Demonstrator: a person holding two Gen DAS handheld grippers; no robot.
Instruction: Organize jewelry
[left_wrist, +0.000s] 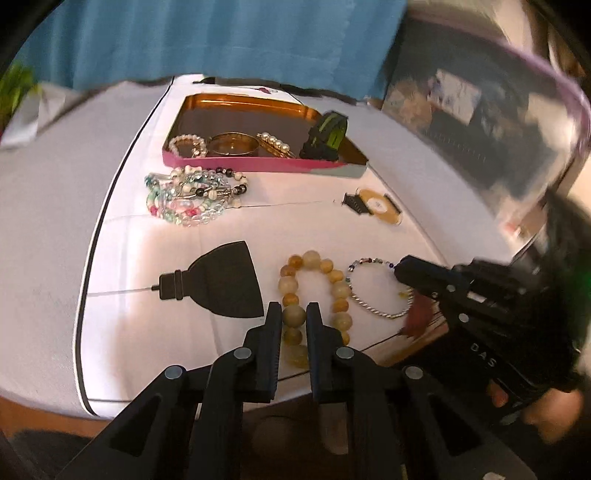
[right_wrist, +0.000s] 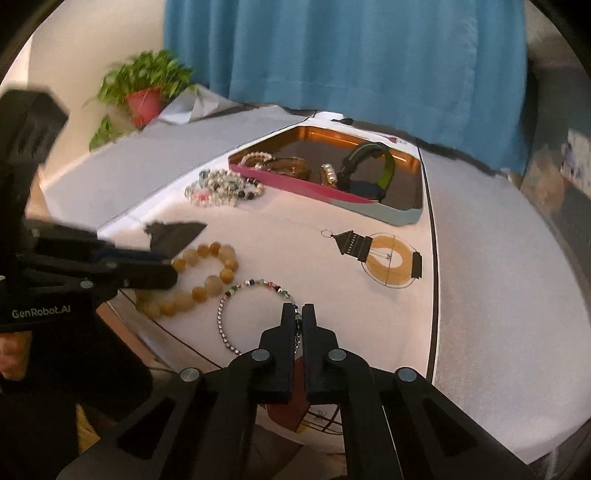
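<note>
Landmark: pink tin (left_wrist: 258, 164) at far end of white cloth (left_wrist: 295, 229).

- Inside tin: far half was bare; near half was taken by pearl bracelets, gold bangle (left_wrist: 232, 144) & black-green watch (left_wrist: 325, 136) at right corner.
- Just in front of tin's left part: pile of mixed bead bracelets (left_wrist: 192, 199), blocked low approach there.
- In front of tin's right part: flat printed bulb (right_wrist: 388, 258) only, cloth lay open, wide lane to tin.
- Well nearer than tin: amber bead bracelet (left_wrist: 314, 291) w/ left gripper (left_wrist: 293, 314) over it, silver chain bracelet (right_wrist: 236, 317) beside it w/ right gripper (right_wrist: 298, 314); the two grippers crowded close.
- Left of tin: grey cover (right_wrist: 110, 184), open.
</note>
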